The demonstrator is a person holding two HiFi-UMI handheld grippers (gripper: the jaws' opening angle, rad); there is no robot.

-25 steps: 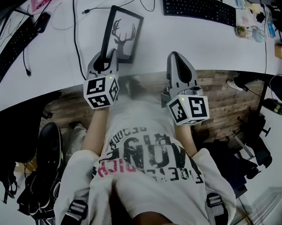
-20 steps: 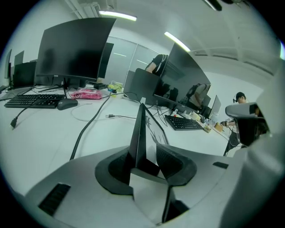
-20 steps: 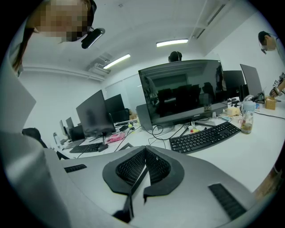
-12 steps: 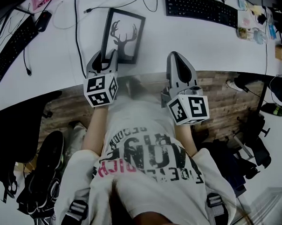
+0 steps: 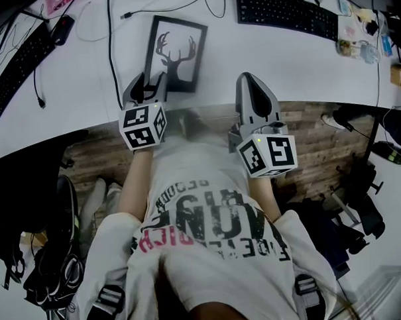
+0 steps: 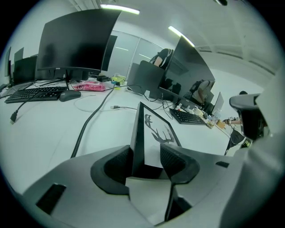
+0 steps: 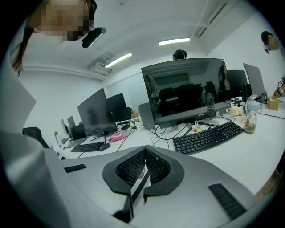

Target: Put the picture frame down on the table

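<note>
Left hand-held gripper (image 6: 146, 151) jaws just opening, slack about near edge of picture frame (image 5: 176, 49), which looks light, stiff, probably glazed, best held by rim; right hand-held gripper (image 7: 144, 153) clenched, empty.

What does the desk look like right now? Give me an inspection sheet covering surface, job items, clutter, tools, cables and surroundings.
Surface: white table, no spills seen.
Job's things: picture frame with a deer print, near end between the left tool's jaws; whether it lies flat cannot be told.
Clutter: keyboards, mouse, pink packet, bottle.
Tools: left tool jaws apart, having just been opening, pads not pressing the frame; right tool shut, empty.
Cables: black cable runs past the frame's left side.
Surroundings: monitors, wooden floor.
</note>
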